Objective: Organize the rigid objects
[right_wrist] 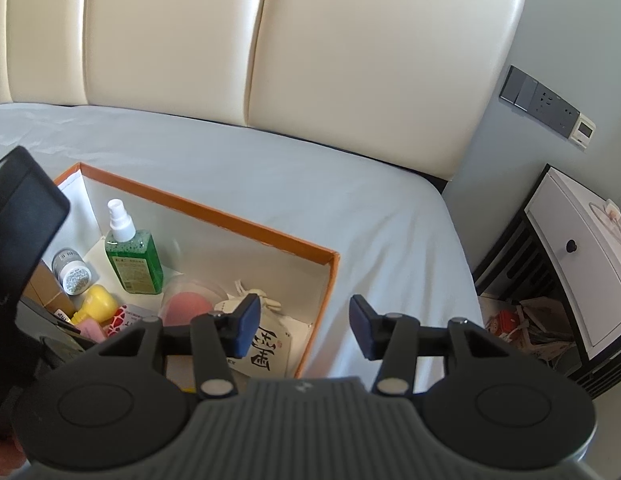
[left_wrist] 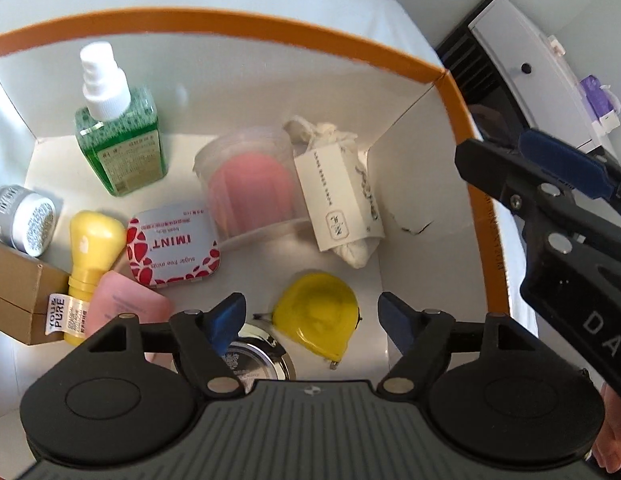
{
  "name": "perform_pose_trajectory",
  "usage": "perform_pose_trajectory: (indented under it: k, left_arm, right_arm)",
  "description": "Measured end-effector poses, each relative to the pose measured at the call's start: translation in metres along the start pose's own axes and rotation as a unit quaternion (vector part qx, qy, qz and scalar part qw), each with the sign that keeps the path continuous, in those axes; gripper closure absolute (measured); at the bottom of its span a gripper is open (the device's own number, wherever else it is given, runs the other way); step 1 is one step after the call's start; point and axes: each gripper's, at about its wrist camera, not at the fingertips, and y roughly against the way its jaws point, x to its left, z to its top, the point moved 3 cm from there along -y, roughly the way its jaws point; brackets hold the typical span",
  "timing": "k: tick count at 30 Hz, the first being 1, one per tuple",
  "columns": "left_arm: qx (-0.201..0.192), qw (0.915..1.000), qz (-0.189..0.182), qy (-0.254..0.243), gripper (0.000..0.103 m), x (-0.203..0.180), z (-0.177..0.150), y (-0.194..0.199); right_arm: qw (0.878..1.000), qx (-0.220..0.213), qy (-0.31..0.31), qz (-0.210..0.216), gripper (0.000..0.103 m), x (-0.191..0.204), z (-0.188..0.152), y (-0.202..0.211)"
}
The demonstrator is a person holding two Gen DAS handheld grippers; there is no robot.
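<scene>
An orange-rimmed white box [left_wrist: 246, 26] on the bed holds a green spray bottle [left_wrist: 118, 140], a clear cup with a pink sponge [left_wrist: 250, 188], a red-and-white mint tin [left_wrist: 170, 248], a yellow bottle [left_wrist: 90, 252], a cloth pouch [left_wrist: 342, 200], a yellow tape measure [left_wrist: 318, 316] and a round metal tin [left_wrist: 258, 360]. My left gripper [left_wrist: 310, 320] is open and empty above the tape measure. My right gripper [right_wrist: 304, 328] is open and empty over the box's right wall [right_wrist: 322, 300]; it also shows in the left wrist view [left_wrist: 550, 172].
A silver jar [left_wrist: 22, 220], a brown carton [left_wrist: 18, 296] and a pink case [left_wrist: 126, 308] lie at the box's left. A cream headboard [right_wrist: 270, 48] stands behind the bed sheet [right_wrist: 310, 192]. A white nightstand [right_wrist: 582, 256] stands to the right.
</scene>
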Motion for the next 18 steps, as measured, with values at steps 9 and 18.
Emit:
perform_pose_trajectory:
  k: [9,18]
  left_arm:
    - [-0.12,0.9927,0.005,-0.014,0.015,-0.001,-0.009,0.065]
    - [-0.309,0.9477,0.077,-0.021,0.016,0.012,-0.04,0.158]
  right_arm:
    - [0.999,-0.025,-0.026,-0.011,0.047,-0.004,0.011,0.021]
    - [0.997,-0.065,-0.043,-0.007,0.038,0.009,0.02,0.066]
